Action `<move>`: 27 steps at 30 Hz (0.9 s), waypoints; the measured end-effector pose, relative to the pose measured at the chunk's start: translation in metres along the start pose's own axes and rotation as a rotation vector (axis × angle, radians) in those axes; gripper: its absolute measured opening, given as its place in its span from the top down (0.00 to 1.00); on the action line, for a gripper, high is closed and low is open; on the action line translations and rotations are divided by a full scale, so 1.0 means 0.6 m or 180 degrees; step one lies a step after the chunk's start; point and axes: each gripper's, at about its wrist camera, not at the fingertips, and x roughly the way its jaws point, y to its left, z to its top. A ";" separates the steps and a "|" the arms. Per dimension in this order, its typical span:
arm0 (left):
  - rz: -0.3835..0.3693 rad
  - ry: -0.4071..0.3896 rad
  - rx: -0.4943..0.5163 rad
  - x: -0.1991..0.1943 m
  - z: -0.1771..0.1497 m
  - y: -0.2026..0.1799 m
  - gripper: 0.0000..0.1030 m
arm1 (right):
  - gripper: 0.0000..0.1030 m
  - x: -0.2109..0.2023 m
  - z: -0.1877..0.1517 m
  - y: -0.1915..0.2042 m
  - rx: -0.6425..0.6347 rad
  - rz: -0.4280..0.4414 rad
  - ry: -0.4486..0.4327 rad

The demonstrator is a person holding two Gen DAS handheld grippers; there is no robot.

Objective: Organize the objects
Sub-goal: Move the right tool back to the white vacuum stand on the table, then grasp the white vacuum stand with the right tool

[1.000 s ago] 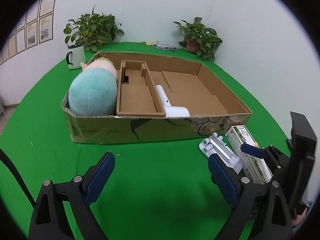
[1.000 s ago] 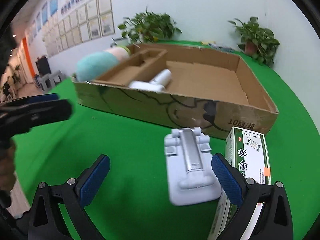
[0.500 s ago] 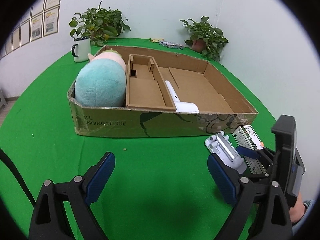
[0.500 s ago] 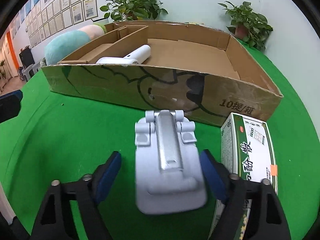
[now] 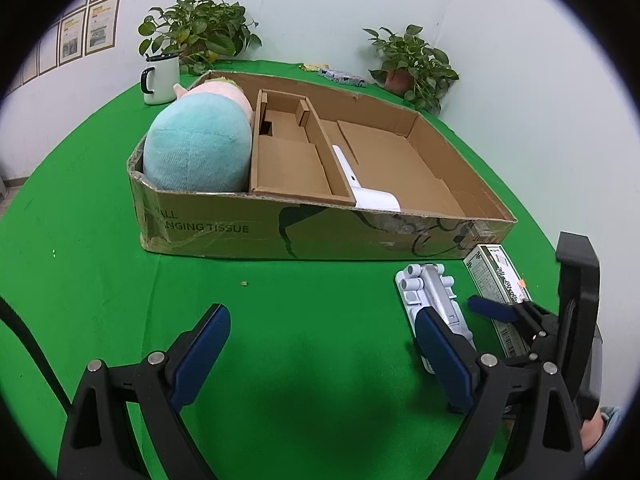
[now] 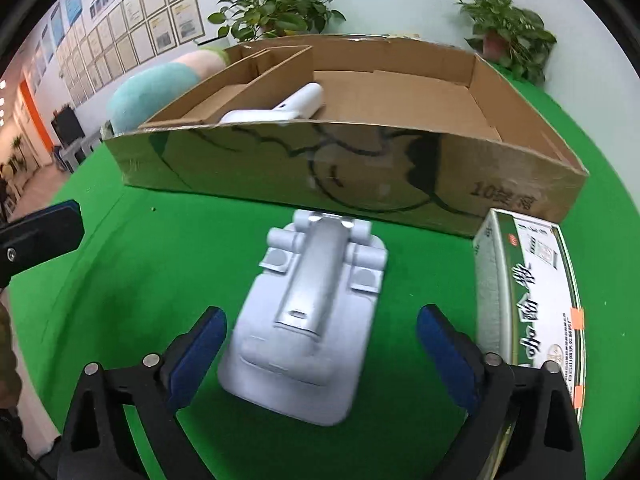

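Observation:
A white and silver folding stand [image 6: 316, 312] lies flat on the green cloth, just in front of the cardboard box [image 6: 360, 168]. My right gripper [image 6: 322, 320] straddles its near end; its jaws are opening, and a gap shows between each blue pad and the stand. A green-and-white carton [image 6: 528, 280] lies right beside the stand. My left gripper [image 5: 320, 320] hovers open over bare cloth left of the stand [image 5: 432, 296], with nothing between its fingers. In the box are a teal and pink plush toy [image 5: 196, 148] and a white handheld device [image 5: 372, 196].
The box [image 5: 280, 232] has a cardboard insert in its middle and a bare right section. A white mug [image 5: 160, 80] and two potted plants [image 5: 196, 36] [image 5: 412, 64] stand behind it. The white wall runs close on the right. Green cloth lies open in front left.
My right gripper dropped closer over the stand; its jaws narrowed around it, then widened again. The left gripper barely moved.

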 end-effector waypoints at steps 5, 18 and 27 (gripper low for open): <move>-0.0107 0.0136 0.0004 -0.003 -0.009 0.004 0.14 | 0.34 -0.012 -0.026 0.034 -0.0210 0.0018 0.0019; -0.1271 0.0876 -0.0554 0.063 -0.072 -0.010 0.14 | 0.01 -0.076 -0.106 0.057 -0.0318 0.0554 -0.0183; -0.1393 0.0775 -0.0801 0.063 -0.083 -0.002 0.21 | 0.23 -0.062 -0.112 0.087 -0.0509 0.0259 -0.0140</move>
